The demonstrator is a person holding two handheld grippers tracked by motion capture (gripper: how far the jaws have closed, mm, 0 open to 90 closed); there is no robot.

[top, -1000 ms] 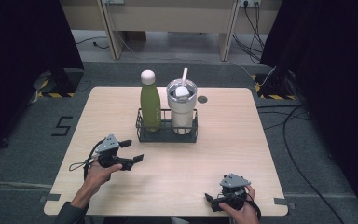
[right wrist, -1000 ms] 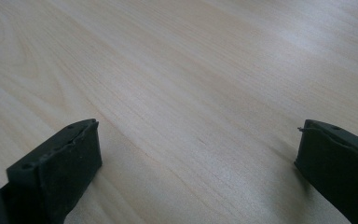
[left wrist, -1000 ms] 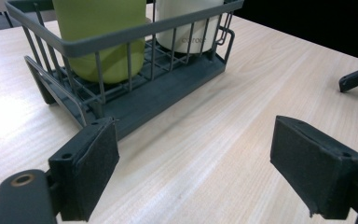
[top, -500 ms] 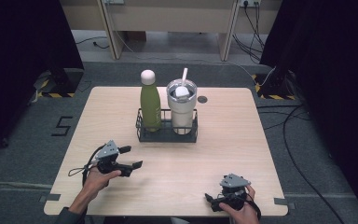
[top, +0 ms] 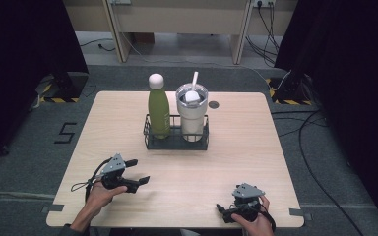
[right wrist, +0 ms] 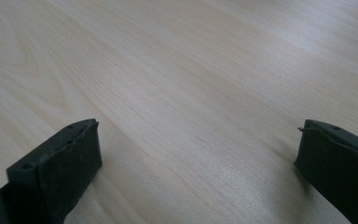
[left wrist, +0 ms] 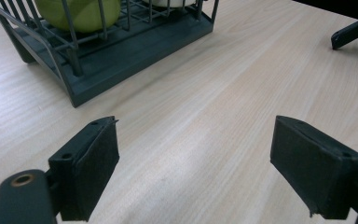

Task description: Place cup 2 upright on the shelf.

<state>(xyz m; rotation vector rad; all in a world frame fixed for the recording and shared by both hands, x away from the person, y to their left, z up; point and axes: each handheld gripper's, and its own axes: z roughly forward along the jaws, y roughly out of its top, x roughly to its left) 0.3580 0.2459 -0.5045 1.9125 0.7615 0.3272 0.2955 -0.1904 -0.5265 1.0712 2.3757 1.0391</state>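
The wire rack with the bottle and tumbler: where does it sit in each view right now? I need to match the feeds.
High view: the wire rack stands at table centre, beyond both grippers.
Left gripper view: its dark base and wires fill the top left.
Right gripper view: bare tabletop between the open jaws.
Shared landmark: the green bottle in the rack, seen at top left in the left gripper view.

Both handheld grippers are chunky black things. The left gripper (top: 134,172) has a grey three-cornered plate on top and a black cable looping off its left side. The right gripper (top: 222,212) wears the same grey plate. Up close, the jaws are flat matte-black blocks (small holes along the top edges, slightly ragged corners), and a brass-coloured ring sits on the left gripper's near-left arm.
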